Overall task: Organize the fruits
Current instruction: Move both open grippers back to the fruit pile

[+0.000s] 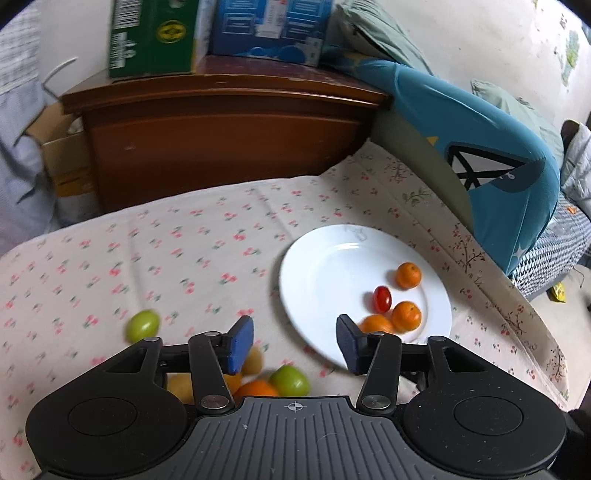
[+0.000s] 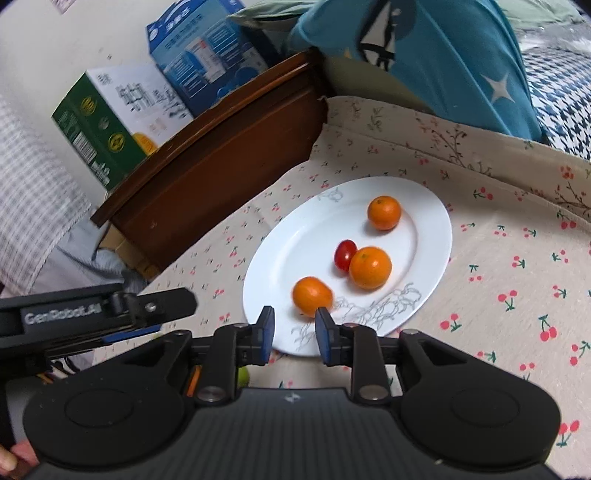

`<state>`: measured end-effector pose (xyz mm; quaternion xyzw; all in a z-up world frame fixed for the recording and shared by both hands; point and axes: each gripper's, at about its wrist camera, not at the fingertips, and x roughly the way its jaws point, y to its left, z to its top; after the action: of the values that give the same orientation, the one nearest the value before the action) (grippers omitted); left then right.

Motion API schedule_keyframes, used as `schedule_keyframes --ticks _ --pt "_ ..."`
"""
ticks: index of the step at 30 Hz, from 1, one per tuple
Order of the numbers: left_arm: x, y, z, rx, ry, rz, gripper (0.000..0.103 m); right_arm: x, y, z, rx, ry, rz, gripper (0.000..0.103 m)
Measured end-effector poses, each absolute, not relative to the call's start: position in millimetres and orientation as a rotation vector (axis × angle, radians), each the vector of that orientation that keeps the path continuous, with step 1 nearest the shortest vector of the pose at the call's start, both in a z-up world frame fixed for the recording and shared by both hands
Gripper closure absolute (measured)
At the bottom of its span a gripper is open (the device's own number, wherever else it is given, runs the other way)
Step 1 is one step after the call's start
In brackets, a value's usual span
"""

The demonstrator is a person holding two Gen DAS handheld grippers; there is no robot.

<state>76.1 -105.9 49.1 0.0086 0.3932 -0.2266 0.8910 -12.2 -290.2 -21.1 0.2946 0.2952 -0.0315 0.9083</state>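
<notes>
The right tool hangs with its jaws parted and empty over the near rim of a white plate. Just ahead lie three oranges and a red tomato.

A green carton and a blue box stand side by side on a dark wooden cabinet. A teal cushion leans beside it, on the cherry-print cloth.

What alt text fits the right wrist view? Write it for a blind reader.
A white plate on a cherry-print cloth holds three oranges and a red cherry tomato. The open, empty right gripper hovers at its near rim, the left gripper alongside.
</notes>
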Motion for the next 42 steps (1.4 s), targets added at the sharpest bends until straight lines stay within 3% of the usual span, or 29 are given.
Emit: schedule_keyframes --ticks 31,42 --pt "13 7 33 -0.059 0.860 -0.243 0.029 -59 -240 -11 0.330 0.734 0.043 0.072" --pt "8 15 16 -0.022 0.894 -0.187 0.029 -67 -221 -13 0.289 0.740 0.143 0.072"
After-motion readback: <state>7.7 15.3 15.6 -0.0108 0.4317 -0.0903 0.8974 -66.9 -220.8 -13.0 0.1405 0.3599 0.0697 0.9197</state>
